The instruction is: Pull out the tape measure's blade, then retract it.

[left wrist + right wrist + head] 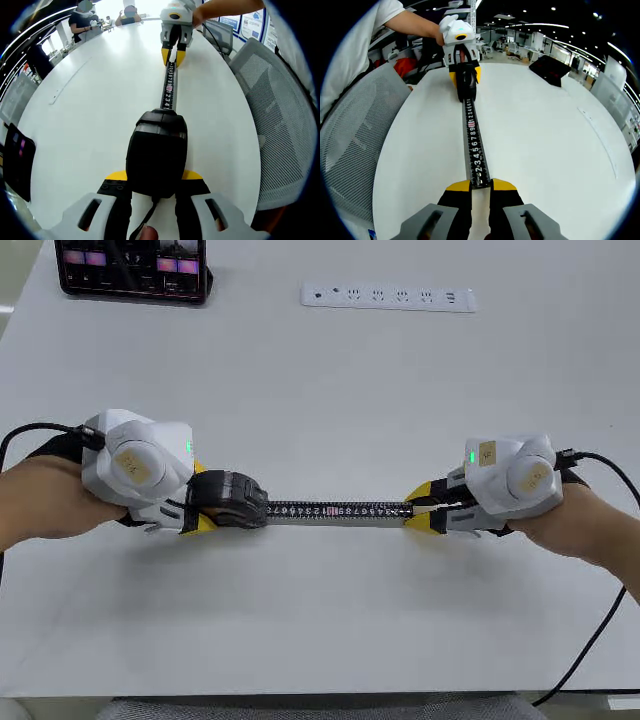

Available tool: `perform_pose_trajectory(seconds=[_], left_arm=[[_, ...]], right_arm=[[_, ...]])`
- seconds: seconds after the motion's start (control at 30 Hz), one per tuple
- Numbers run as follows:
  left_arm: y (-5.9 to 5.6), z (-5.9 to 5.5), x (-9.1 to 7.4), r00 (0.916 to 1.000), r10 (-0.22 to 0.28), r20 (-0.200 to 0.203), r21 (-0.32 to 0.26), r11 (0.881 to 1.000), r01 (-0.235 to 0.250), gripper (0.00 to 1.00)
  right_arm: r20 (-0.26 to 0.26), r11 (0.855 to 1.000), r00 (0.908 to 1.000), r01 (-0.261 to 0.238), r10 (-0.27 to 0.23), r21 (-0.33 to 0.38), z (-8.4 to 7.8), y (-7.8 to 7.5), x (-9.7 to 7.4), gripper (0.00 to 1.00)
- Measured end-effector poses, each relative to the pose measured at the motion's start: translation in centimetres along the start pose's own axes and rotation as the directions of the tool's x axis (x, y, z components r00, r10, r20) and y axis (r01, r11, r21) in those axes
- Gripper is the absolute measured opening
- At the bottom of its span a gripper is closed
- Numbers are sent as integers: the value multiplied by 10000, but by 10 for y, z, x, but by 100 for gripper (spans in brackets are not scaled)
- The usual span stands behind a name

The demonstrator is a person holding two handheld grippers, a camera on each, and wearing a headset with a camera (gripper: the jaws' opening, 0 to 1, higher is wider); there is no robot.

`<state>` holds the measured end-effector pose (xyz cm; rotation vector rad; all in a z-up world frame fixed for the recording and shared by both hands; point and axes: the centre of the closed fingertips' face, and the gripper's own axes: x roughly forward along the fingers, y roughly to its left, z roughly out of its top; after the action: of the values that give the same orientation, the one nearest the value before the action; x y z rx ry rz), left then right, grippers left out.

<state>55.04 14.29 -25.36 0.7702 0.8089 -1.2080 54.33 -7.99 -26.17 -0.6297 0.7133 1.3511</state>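
A black tape measure case [228, 500] sits on the white table, held between the jaws of my left gripper [200, 510]; in the left gripper view the case [157, 150] lies between the yellow-tipped jaws. Its dark numbered blade [335, 510] stretches right to my right gripper [422, 508], which is shut on the blade's end. The right gripper view has the blade [475, 150] running away from the pinched end [480, 184] toward the case [465, 82] and the left gripper. The blade [170, 85] lies flat just above the tabletop.
A white power strip [388, 296] lies at the table's far side, and a dark tablet [132, 268] stands at the far left. Black cables trail from both grippers. A mesh chair [350, 140] is at the table's near edge. People sit at the far end [105, 15].
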Motion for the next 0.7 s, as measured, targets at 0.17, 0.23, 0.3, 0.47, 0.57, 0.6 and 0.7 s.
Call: perform_pose_trajectory(seconds=[0.17,0.23,0.3,0.47,0.57,0.6,0.7], left_arm=[[0,0,0,10000,12,-7,9,10000,-12,28],[0,0,0,10000,13,-10,5,10000,-13,28],[0,0,0,10000,12,-11,2,10000,-12,28],[0,0,0,10000,-1,-15,8,10000,1,28],[0,0,0,10000,3,-25,1,10000,-3,28],[0,0,0,10000,2,-24,11,10000,-2,28],[0,0,0,10000,9,-26,7,10000,-9,28]], right_arm=[[-101,10000,9999,-5,5,-8,-4,0,-3,8],[-139,10000,9999,7,-8,-21,-6,0,-4,8],[-176,10000,9998,27,-27,-22,-8,-1,-6,8],[-266,10000,9996,62,-62,-33,-12,-2,-10,8],[-338,10000,9994,85,-86,-24,-15,-2,-12,8],[-358,10000,9993,87,-87,-13,-16,-3,-12,8],[-389,9999,9992,104,-103,15,-19,-3,-15,8]])
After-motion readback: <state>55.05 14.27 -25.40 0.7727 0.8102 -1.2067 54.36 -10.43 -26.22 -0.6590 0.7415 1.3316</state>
